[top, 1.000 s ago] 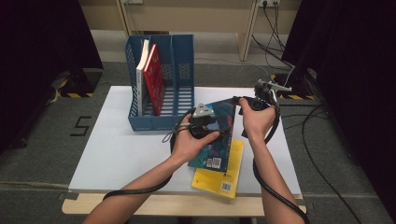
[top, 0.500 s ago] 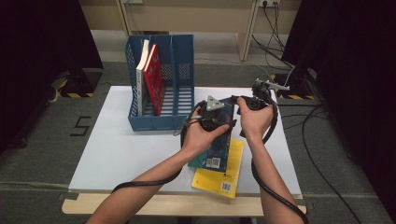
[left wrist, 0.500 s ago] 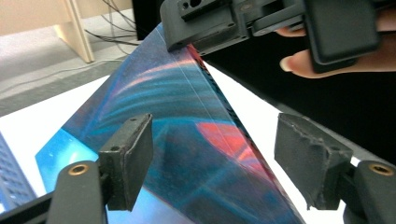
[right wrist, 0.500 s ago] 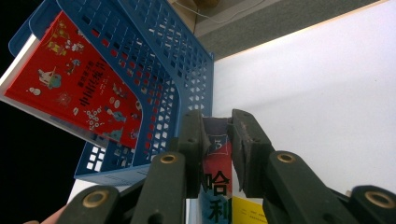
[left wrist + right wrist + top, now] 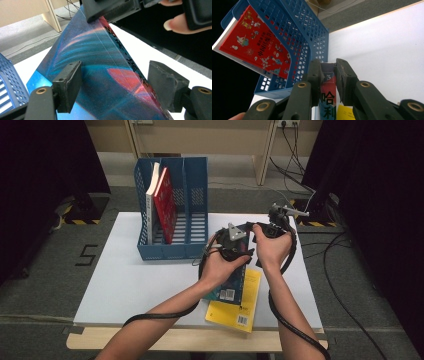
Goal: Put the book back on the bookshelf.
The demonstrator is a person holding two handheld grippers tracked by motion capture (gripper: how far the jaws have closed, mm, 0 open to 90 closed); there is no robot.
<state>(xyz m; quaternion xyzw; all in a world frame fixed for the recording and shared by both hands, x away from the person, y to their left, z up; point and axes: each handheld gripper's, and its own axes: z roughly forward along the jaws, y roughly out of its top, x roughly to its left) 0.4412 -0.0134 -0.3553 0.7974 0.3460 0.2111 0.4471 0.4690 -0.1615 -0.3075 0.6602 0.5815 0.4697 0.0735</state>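
A blue-covered book (image 5: 231, 289) with a red spine is tilted up off the table, its near end resting on a yellow book (image 5: 239, 309). My right gripper (image 5: 253, 228) is shut on the blue book's far end; in the right gripper view both pads (image 5: 328, 75) press on the spine (image 5: 327, 93). My left gripper (image 5: 243, 241) sits beside it, lower on the same book. In the left gripper view its jaws (image 5: 117, 85) straddle the book (image 5: 100, 62); they have just been opening, and the right pad (image 5: 166, 88) stands off the spine.
A blue three-slot file rack (image 5: 196, 200) stands at the back left of the white table (image 5: 135, 280), holding a red book (image 5: 165, 205) and a white one (image 5: 151, 202) that lean in its left slot. Cables trail off the table's right side.
My left hand has shifted right along the blue book toward the right gripper. The right gripper has kept still with the book in its grip.
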